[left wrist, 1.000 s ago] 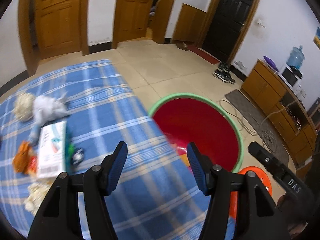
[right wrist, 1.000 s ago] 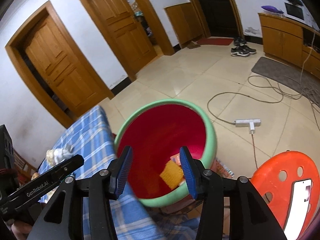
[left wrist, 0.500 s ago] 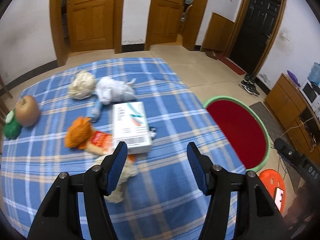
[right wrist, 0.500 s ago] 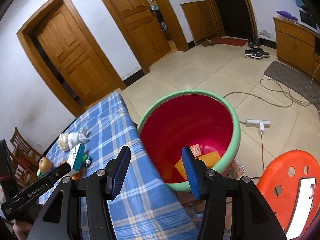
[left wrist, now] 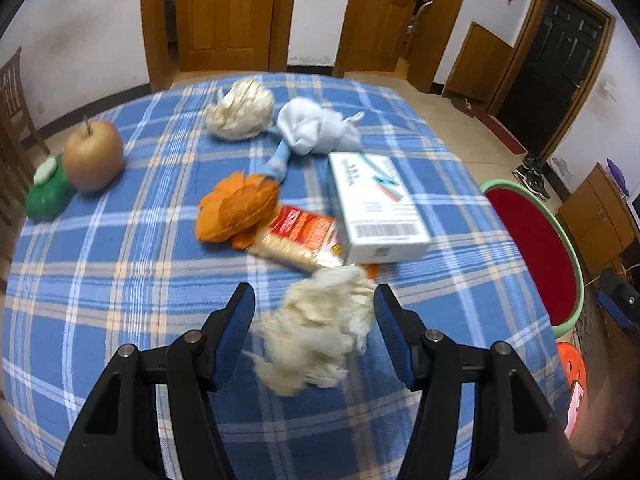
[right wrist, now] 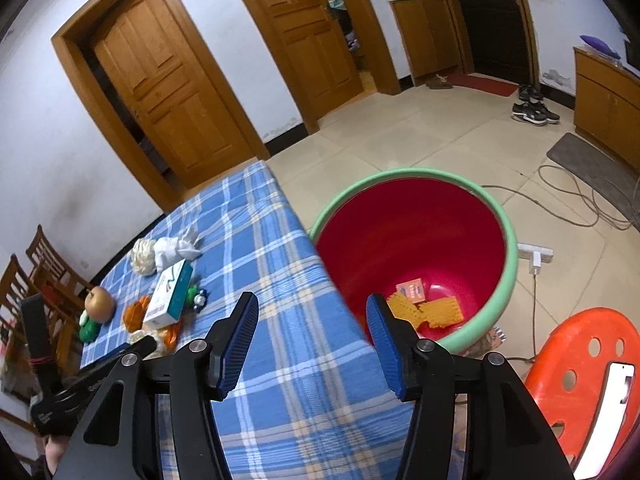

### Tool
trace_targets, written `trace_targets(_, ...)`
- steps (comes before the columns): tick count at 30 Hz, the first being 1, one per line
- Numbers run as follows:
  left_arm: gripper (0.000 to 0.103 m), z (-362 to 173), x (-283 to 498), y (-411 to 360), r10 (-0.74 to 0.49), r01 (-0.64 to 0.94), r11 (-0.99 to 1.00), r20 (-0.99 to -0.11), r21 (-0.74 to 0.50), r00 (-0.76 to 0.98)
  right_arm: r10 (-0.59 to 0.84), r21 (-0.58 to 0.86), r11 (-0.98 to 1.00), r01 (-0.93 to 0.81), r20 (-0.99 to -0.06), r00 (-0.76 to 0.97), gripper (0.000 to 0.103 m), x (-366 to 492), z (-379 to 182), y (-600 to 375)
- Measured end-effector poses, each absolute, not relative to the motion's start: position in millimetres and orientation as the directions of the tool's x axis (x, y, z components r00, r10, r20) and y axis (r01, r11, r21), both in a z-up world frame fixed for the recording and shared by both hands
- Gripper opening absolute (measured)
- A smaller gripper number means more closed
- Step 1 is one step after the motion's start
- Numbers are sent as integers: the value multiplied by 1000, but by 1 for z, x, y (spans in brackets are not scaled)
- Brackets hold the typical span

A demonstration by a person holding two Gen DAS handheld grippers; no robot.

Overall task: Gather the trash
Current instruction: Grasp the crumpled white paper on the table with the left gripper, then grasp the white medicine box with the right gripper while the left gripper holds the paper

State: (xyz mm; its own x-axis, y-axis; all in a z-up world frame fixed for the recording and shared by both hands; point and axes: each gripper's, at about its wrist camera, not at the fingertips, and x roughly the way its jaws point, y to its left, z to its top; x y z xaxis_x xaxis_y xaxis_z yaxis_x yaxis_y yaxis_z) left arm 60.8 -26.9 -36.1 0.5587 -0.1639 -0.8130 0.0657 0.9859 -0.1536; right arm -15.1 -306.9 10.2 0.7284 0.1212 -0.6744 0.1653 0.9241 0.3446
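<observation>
Jaws spread wide, my left gripper (left wrist: 314, 302) hangs over a cream shredded wad (left wrist: 320, 332) on the near blue plaid cloth (left wrist: 120, 280), holding nothing. My right gripper (right wrist: 312, 320), likewise released and empty, faces the red bin (right wrist: 420, 240) off the table's right edge.
</observation>
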Motion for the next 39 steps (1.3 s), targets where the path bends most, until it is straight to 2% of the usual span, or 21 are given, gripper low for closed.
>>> trace_targets(2, 61, -42, 61, -23, -175, 61, 984, -817, -170, 550, 133, 343, 927, 151, -677, 724, 58, -13, 10, -301)
trace_targets(6, 37, -49, 58, -17, -230, 66, 971, -817, -231, 529, 148, 331, 935, 124, -683, 715, 58, -9, 11, -288)
trace_targets(9, 32, -48, 55, -11, -262, 67, 961, -805, -268, 532, 161, 324, 941, 99, -686, 710, 58, -4, 11, -277)
trace_targets(14, 32, -36, 51, 4, -248, 41, 961, -788, -273, 564, 194, 316, 947, 49, -692, 696, 58, 7, 11, -254)
trace_targets(24, 32, -20, 53, 50, -131, -67, 973, -763, -222, 634, 283, 295, 951, -92, -711, 643, 58, 45, 6, -193)
trace_targets(35, 32, -30, 49, 78, -104, -123, 966, -774, -229, 625, 282, 223, 959, -173, -766, 578, 58, 83, -23, -137)
trace_targets(39, 32, -34, 47, 81, -112, -128, 962, -776, -241, 621, 248, 169, 967, -188, -777, 579, 65, 93, -31, -128)
